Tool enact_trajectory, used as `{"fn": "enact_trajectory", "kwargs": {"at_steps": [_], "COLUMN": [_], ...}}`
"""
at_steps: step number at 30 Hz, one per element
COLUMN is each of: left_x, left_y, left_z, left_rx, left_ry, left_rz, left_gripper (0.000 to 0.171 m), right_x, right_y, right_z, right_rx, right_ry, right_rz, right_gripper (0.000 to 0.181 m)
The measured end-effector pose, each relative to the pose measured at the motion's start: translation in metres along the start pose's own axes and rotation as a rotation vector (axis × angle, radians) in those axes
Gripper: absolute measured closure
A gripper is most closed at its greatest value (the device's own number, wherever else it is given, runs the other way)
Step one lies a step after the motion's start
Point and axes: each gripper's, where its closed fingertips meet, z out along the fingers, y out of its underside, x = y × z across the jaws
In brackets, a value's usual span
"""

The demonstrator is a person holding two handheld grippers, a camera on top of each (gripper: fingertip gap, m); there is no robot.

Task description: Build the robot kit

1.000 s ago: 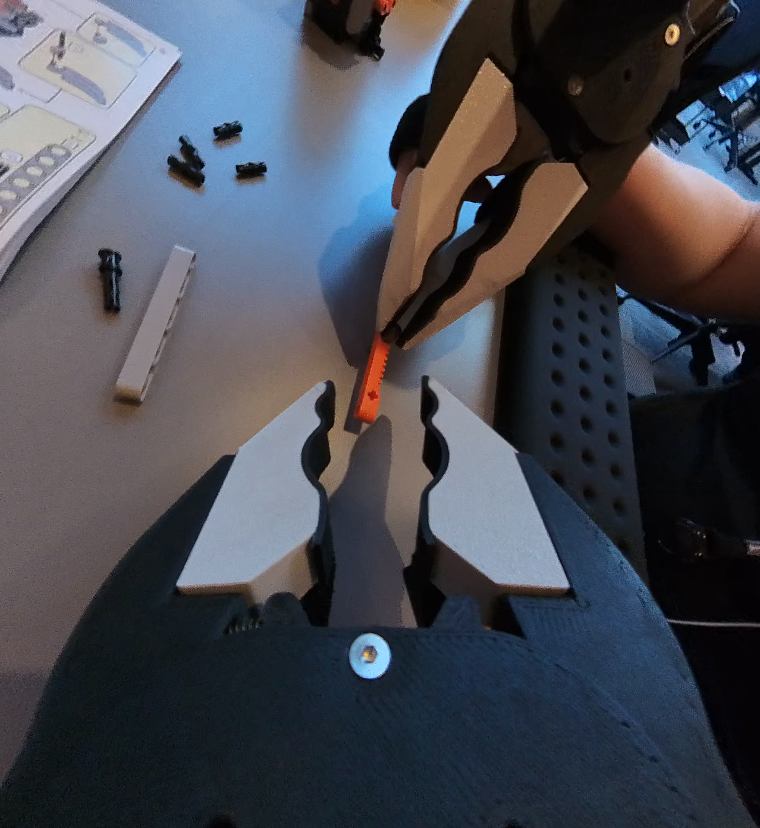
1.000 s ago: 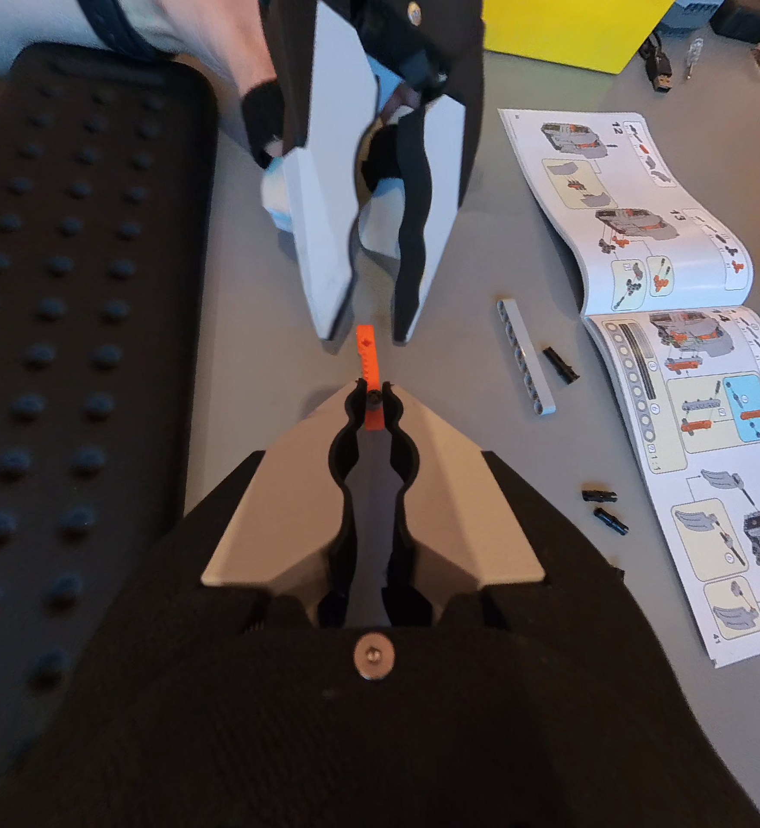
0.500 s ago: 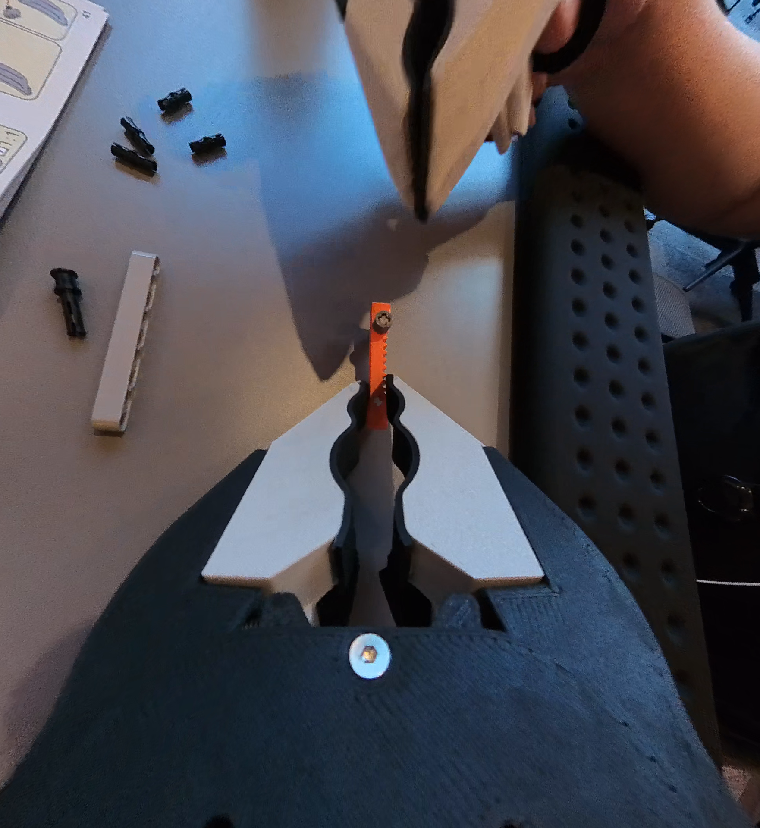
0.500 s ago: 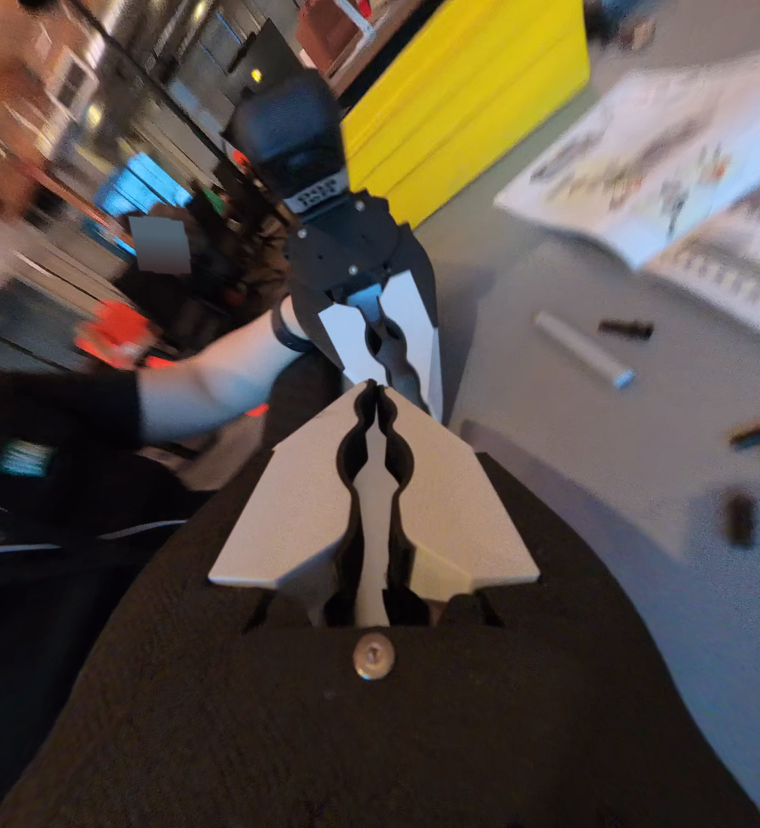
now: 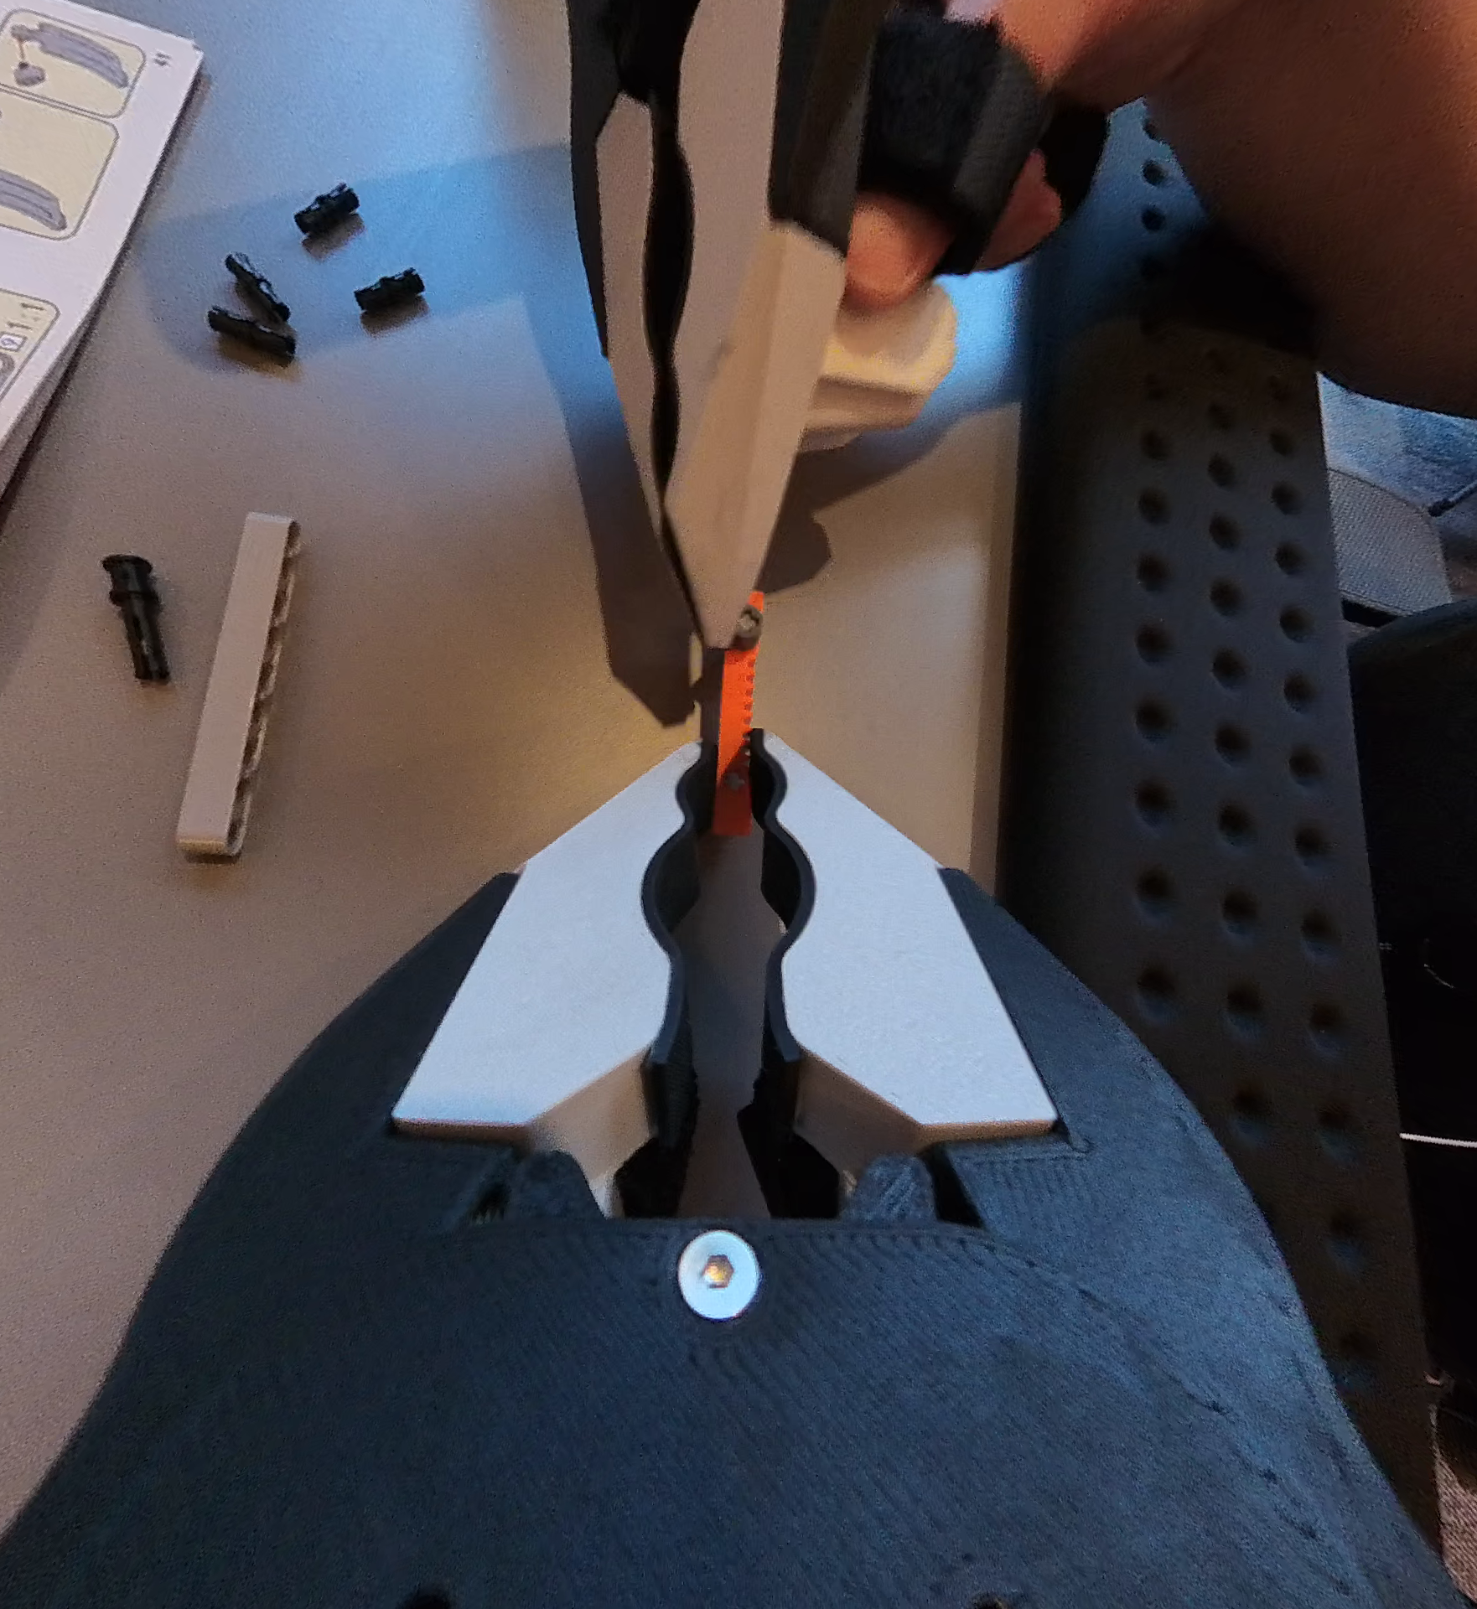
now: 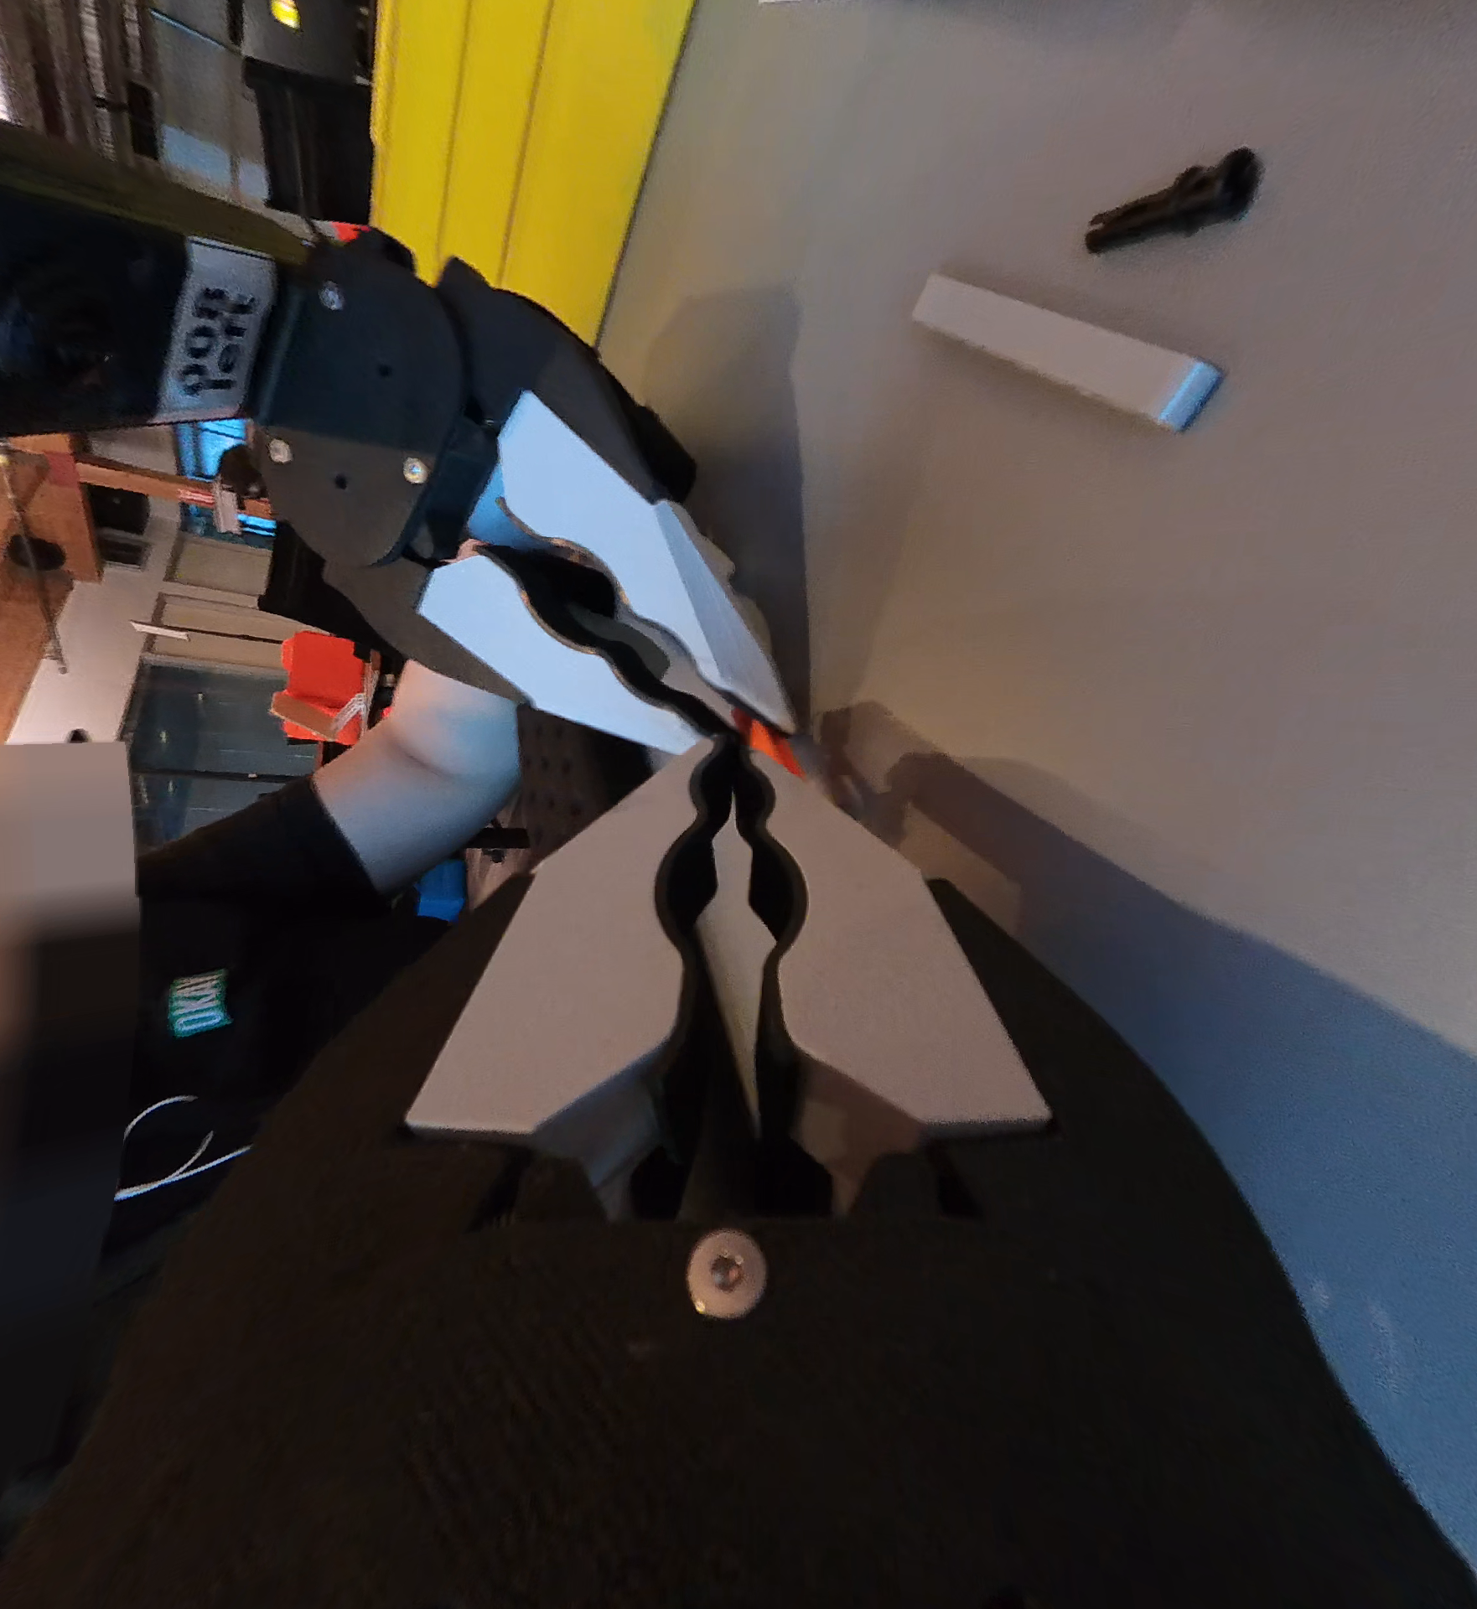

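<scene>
The left gripper (image 5: 731,753) clamps the orange toothed piece (image 5: 737,696) steadily while the right gripper (image 5: 722,636), jaws together, presses squarely at its twelve-o'clock end.

Your left gripper (image 5: 731,757) has a black printed body with fine layer lines, rounded like a wide shell, and one silver hex screw (image 5: 718,1277) set at its centre. Its two fingers (image 5: 543,975) are pale grey wedges tapering to a point, each lined inside with a wavy black pad. Your right gripper (image 6: 731,757) is built the same: black shell, silver screw (image 6: 725,1273), grey wedge fingers (image 6: 892,984), scalloped black pads. From the right wrist view, the left gripper's neck carries a white label (image 6: 217,335) and small screws in its black plates. You wear a dark sleeve (image 6: 256,879) and a black fingerless glove (image 5: 948,131).
</scene>
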Motion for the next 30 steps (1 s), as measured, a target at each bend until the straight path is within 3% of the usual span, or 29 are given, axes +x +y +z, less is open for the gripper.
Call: {"fn": "enact_trajectory", "kwargs": {"at_steps": [2, 4, 6, 14, 18, 30], "left_x": [0.003, 0.004, 0.003, -0.002, -0.002, -0.006], "left_y": [0.0, 0.001, 0.001, 0.001, -0.002, 0.003], "left_z": [0.0, 0.001, 0.0, -0.004, -0.007, -0.007], "left_rx": [-0.005, -0.009, -0.007, -0.01, 0.008, -0.024], "left_ry": [0.017, 0.003, -0.025, -0.079, -0.1, -0.147], "left_rz": [-0.004, 0.012, 0.034, 0.057, 0.092, 0.114], "left_gripper": [0.167, 0.168, 0.168, 0.168, 0.168, 0.168], "right_x": [0.017, 0.0, -0.008, -0.007, -0.012, -0.003], "right_y": [0.012, 0.002, -0.012, 0.009, -0.002, 0.001], "right_z": [0.001, 0.001, -0.011, 0.0, -0.003, -0.001], "right_rx": [-0.073, 0.007, 0.109, 0.001, 0.063, 0.054], "right_ry": [0.106, -0.006, 0.005, -0.055, -0.088, -0.076], "right_rz": [-0.02, -0.016, -0.072, 0.011, 0.012, 0.059], "right_gripper": [0.181, 0.181, 0.181, 0.181, 0.181, 0.181]}}
